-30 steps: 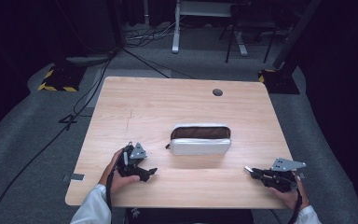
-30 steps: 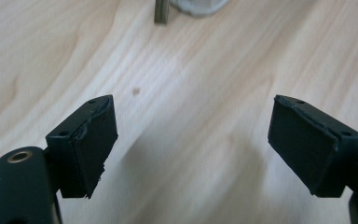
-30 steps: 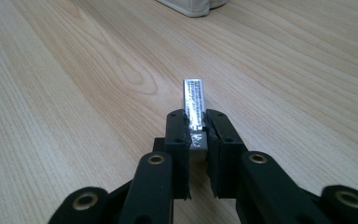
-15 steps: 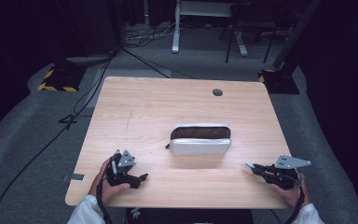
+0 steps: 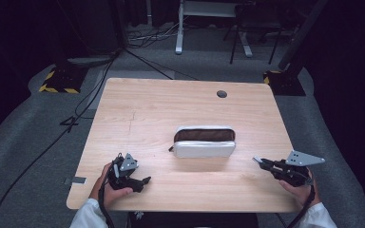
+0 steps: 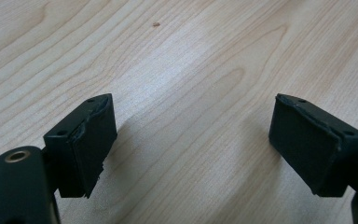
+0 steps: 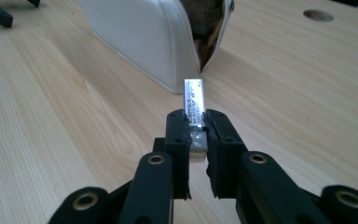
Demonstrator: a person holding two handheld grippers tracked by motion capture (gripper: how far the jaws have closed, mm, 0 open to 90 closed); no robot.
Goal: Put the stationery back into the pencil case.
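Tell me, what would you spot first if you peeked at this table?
First, the white zip pouch with a brown inside, lying open-topped in the middle of the light wooden table. Next, the right gripper at the table's near right, pinching a small flat silvery strip with tiny print that points toward the pouch's end. The left gripper hovers at the near left, jaws wide apart over bare wood.

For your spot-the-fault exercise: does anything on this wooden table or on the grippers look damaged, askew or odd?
Only wear: in the left gripper view, the black rubber pad on one jaw of the open left gripper has a chipped, ragged edge. The white zip pouch with brown lining sits upright and open, and the right gripper pinches a thin silvery strip.
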